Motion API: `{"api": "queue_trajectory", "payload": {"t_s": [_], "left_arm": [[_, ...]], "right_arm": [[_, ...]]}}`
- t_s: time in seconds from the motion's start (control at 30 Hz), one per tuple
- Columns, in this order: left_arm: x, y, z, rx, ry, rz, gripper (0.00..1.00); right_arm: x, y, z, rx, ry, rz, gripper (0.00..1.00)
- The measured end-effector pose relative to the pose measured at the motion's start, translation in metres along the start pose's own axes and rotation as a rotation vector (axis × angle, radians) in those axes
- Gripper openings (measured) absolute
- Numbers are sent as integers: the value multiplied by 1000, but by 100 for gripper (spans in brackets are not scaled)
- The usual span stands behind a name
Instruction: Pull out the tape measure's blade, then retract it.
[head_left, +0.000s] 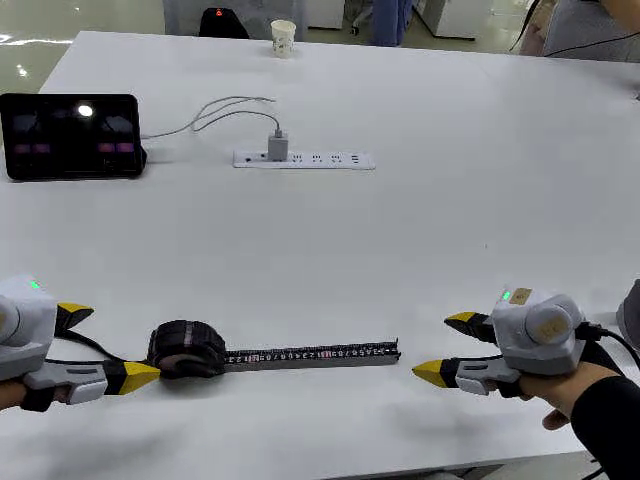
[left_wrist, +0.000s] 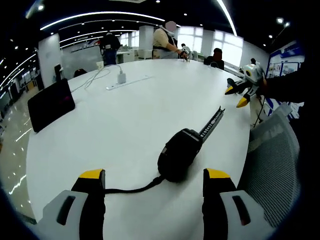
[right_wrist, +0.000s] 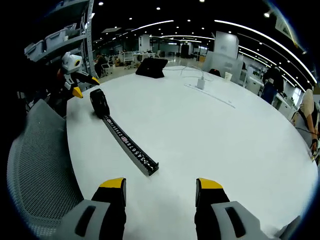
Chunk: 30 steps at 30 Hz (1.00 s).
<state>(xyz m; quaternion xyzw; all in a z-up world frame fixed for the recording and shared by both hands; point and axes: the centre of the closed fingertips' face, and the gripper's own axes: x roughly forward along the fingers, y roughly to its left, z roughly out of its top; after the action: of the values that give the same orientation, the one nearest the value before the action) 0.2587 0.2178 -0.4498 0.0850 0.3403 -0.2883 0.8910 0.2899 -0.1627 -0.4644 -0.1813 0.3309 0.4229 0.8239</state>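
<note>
Left gripper (left_wrist: 154, 176), jaws wide open and empty, sits just behind the chunky black tape measure case (left_wrist: 179, 152), whose dark marked blade (left_wrist: 212, 122) runs flat across the white table (left_wrist: 125, 115) straight away from the case, and the right gripper (left_wrist: 236, 96), also open and empty, hangs nearest the blade's tip.

White surface (head_left: 480, 180), wide. Glossy floor (head_left: 25, 60) beyond far edge. Dark ceiling, long light strips (left_wrist: 100, 13). Bright windows (left_wrist: 232, 50) far off. Storage shelving (right_wrist: 55, 37) at side. Grey mesh chair (right_wrist: 35, 165) near.
</note>
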Motion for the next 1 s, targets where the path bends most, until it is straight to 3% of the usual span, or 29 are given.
{"api": "queue_trajectory", "payload": {"t_s": [0.27, 0.6, 1.0], "left_arm": [[-10, 3, -9, -49, -23, 29, 80], [-18, 3, -18, -50, -31, 44, 89], [-21, -3, -24, -13, -29, 30, 99]], "right_arm": [[-9, 4, -3, -2, -26, -31, 62], [-15, 6, -16, 18, -17, -54, 73], [-15, 19, -27, 37, -12, -25, 88]]}}
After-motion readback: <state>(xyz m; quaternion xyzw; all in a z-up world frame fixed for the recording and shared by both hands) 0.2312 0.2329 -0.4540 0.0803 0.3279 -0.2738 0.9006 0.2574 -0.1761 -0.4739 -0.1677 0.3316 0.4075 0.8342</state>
